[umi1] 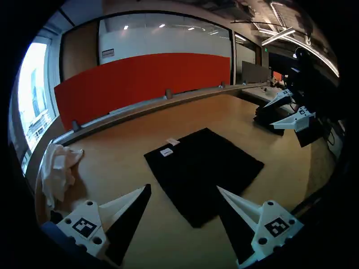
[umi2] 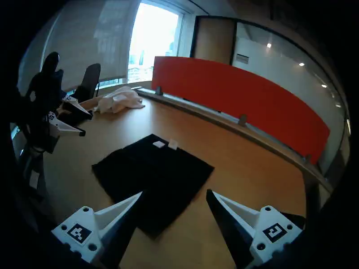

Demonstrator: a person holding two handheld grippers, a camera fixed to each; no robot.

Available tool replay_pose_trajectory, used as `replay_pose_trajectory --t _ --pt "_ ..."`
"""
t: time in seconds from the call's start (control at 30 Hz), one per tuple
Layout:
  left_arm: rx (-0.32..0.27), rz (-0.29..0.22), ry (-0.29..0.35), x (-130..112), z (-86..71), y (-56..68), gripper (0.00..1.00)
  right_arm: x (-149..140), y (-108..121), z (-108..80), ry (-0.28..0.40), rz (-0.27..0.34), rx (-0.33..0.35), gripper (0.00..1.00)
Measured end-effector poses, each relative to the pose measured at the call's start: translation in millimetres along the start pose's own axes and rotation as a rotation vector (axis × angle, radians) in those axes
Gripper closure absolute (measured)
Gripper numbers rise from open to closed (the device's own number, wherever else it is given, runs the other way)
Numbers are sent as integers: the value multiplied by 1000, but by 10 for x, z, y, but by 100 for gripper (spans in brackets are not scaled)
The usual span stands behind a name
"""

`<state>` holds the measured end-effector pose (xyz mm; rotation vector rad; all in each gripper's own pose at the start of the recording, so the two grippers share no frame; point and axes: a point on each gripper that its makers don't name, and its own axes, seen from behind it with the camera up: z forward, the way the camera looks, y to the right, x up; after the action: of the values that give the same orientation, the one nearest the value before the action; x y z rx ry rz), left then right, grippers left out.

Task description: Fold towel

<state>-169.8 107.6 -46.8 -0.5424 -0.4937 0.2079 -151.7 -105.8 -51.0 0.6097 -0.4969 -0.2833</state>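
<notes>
Fingers of the left gripper (umi1: 183,187) and the right gripper (umi2: 174,192) are spread wide and hold nothing. Both are near the black towel (umi1: 204,168), which lies flat on the wooden table (umi1: 112,157). A crumpled white cloth (umi1: 56,170) sits well apart.

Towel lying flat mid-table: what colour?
The towel is black, clearest in the left gripper view.

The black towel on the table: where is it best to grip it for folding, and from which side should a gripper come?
Take the black towel by its near corner, coming in low from the near side. It lies flat on the table, so probably only edges and corners can be pinched, and that corner points between the open fingers of the left gripper.
</notes>
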Motion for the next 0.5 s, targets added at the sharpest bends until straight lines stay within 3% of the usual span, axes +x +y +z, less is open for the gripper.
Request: replay_pose_trajectory --t 0.5 --pt "-38 19 -94 -455 268 96 3 -482 -168 277 -81 9 43 0"
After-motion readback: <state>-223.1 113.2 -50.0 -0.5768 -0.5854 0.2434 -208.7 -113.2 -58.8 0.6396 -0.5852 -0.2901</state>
